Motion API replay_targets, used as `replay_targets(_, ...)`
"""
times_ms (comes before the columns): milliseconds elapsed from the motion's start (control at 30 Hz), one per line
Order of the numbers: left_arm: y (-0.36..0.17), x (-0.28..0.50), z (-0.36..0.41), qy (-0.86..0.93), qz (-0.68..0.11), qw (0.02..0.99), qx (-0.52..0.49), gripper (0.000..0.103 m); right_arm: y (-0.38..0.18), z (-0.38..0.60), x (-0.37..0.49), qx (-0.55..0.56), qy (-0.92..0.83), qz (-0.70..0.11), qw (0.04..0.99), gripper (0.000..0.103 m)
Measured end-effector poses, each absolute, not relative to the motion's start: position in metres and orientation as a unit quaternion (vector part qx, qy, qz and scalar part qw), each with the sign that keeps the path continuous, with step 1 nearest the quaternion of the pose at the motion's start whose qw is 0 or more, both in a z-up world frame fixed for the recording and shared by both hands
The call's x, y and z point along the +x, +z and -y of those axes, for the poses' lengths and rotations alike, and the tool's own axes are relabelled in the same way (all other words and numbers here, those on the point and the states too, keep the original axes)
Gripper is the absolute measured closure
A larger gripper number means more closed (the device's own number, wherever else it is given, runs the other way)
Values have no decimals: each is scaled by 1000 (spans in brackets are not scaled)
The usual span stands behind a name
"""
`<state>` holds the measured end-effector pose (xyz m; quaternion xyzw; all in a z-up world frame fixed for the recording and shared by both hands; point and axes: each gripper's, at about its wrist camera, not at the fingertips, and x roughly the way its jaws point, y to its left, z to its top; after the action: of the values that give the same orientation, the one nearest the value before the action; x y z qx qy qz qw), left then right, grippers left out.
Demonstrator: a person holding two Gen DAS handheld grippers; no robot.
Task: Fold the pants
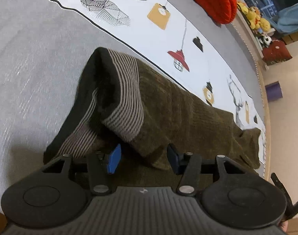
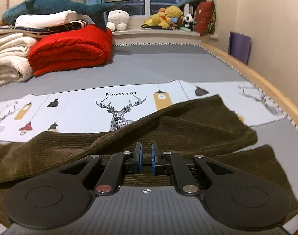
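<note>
Pants of dark olive corduroy lie stretched along the bed, their long axis following the black-piped border where the grey sheet meets the printed white panel. In the left wrist view the waist end sits nearest, its striped waistband flipped up and gaping so the black lining shows, and the legs taper away toward the far wooden bed edge.

The left gripper hangs just over that waist end, pointing steeply down. Its fingers stand about half open, with a fold of the corduroy below the waistband lying between them; the pads do not appear to press on the cloth, so I judge it released or not yet gripped.

In the right wrist view the right gripper is low over the leg part of the pants, where one layer is folded over another in a diagonal ridge, with the hems off toward the bed's right edge. Its fingers are nearly together with only a narrow slit between the blue pads. Corduroy shows behind that slit, but whether a thin layer is pinched there cannot be told.

For the waistband, the left hand is plainly the nearer one; the right is nearer the legs.
</note>
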<state>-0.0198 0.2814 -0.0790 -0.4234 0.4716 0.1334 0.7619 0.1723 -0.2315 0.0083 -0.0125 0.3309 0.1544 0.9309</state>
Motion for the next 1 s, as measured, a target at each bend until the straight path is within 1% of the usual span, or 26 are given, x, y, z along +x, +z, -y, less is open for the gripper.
replay_targets(133,-81,-11,-285,162,-479,760,-409,46,2,232,191,54,155,-356,920,94)
replay_targets(167,-81,-10,-286,167,-480,760,-405,49,0,231,197,68,155,-361,917,94)
replay_targets(200,-81,-9,-286,172,-481,762,-398,55,-3,229,204,86,155,-366,914,93)
replay_targets(233,-81,-7,-286,175,-482,764,-391,68,-5,227,211,102,155,-370,910,93)
replay_targets(267,-80,-5,-285,179,-483,768,-380,72,-8,225,217,114,156,-372,908,93)
replay_targets(333,-78,-2,-284,178,-486,776,-360,76,-13,218,231,131,158,-375,904,92)
replay_targets(400,-77,1,-283,175,-485,784,-344,77,-21,209,246,139,157,-382,900,90)
replay_targets(667,-80,1,-284,173,-487,786,-340,77,-69,180,304,177,136,-438,871,90)
replay_targets(833,-78,1,-284,170,-489,786,-337,76,-88,177,322,241,125,-462,844,90)
replay_targets(933,-76,2,-283,171,-489,788,-333,77,-90,174,325,252,127,-461,841,89)
replay_targets(967,-75,2,-282,171,-488,789,-331,77,-89,172,324,244,127,-458,845,92)
replay_targets(1000,-73,1,-282,172,-487,791,-329,77,-86,170,323,230,126,-453,852,100)
